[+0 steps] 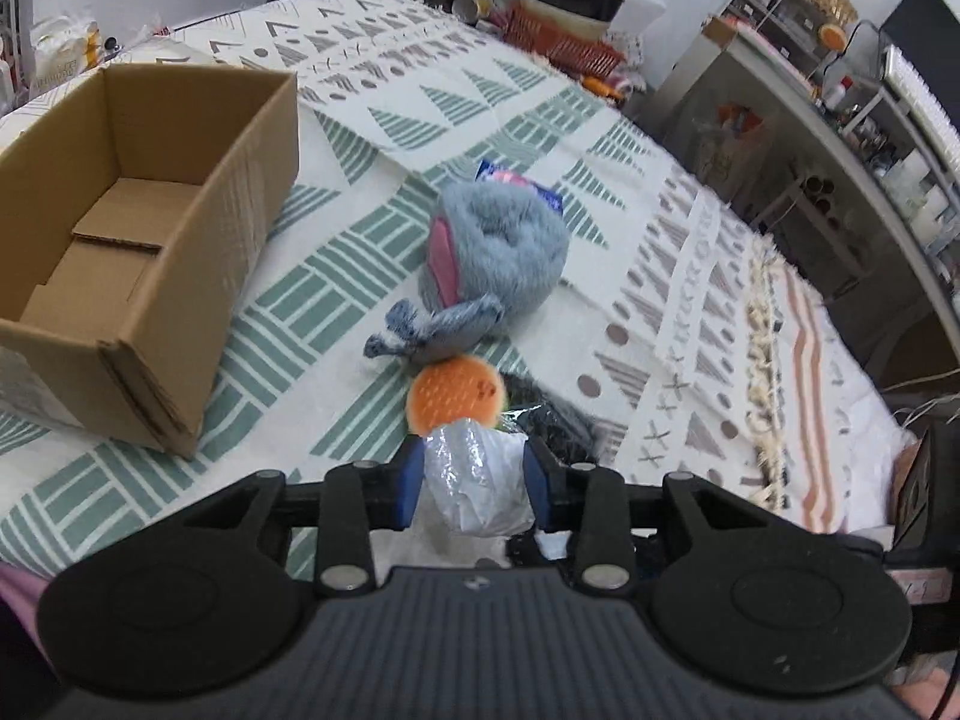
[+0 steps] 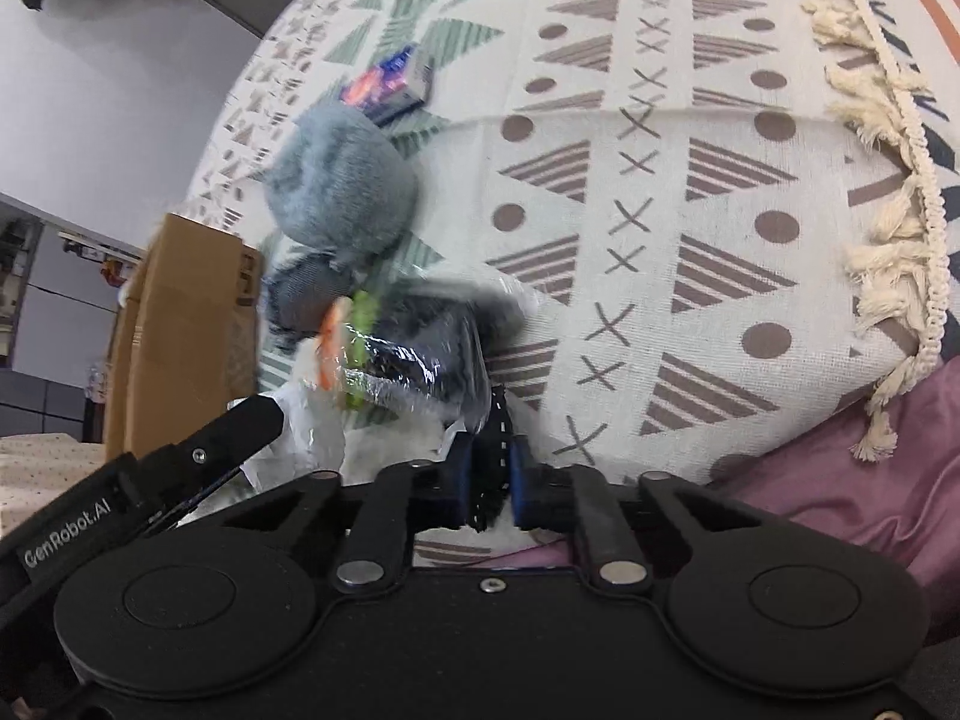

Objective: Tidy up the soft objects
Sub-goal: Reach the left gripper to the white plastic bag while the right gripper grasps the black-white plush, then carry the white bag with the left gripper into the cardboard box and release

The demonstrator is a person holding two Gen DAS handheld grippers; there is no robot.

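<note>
My left gripper is shut on a clear plastic bag holding an orange sponge. My right gripper is shut on a dark fabric item in clear wrap, whose dark strap runs between the blue pads. The same dark item lies right of the sponge in the left wrist view. A grey plush toy with pink ears lies beyond on the patterned blanket; it also shows in the right wrist view. An open, empty cardboard box stands to the left.
A small blue packet lies behind the plush, also in the right wrist view. The other gripper's black arm crosses the lower left. Shelves and clutter stand past the bed's far edge. A tasselled fringe runs along the right.
</note>
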